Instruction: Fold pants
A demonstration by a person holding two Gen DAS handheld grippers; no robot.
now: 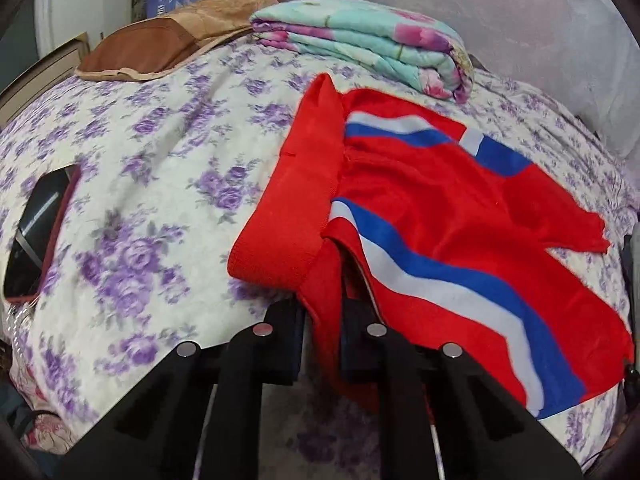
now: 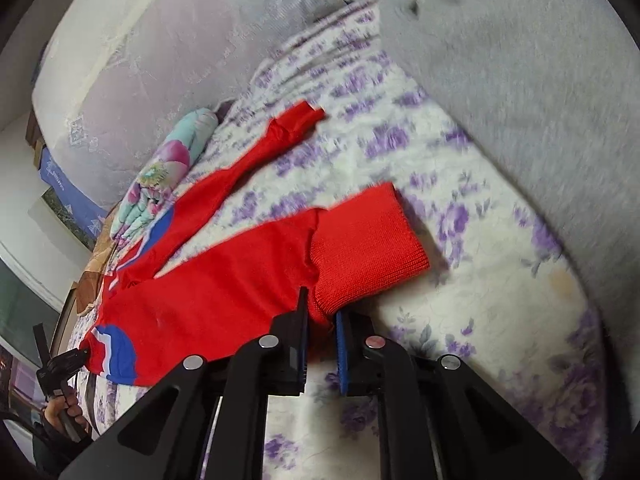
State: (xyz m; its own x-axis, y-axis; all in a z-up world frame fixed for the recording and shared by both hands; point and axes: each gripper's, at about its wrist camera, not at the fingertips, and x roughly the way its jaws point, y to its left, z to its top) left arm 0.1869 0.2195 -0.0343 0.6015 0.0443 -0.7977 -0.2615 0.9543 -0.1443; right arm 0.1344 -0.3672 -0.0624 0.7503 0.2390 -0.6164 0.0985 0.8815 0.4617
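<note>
Gripped in my left tool (image 1: pixel 322 320) is a fold of the red pants (image 1: pixel 432 208) just below the waistband (image 1: pixel 288 204), the cloth pinched between both fingers. Off to the left on the bed (image 1: pixel 160 152), with its purple-flowered sheet, a dark phone (image 1: pixel 36 232) lies near the edge, well apart from the pants. Farther back sits a brown pillow (image 1: pixel 160 48), and to its right a folded floral quilt (image 1: pixel 368 48) rests just beyond the top corner of the waistband. The pants are spread flat across the bed, white and blue stripes crossing the red. My right tool (image 2: pixel 322 320) is clamped on the pants at the ribbed cuff (image 2: pixel 368 240) of the nearer leg, the cuff bunched between its fingers. The other leg (image 2: pixel 256 160) lies apart, angled away toward the quilt. A gray blanket (image 2: pixel 520 80) covers the bed's right side.
</note>
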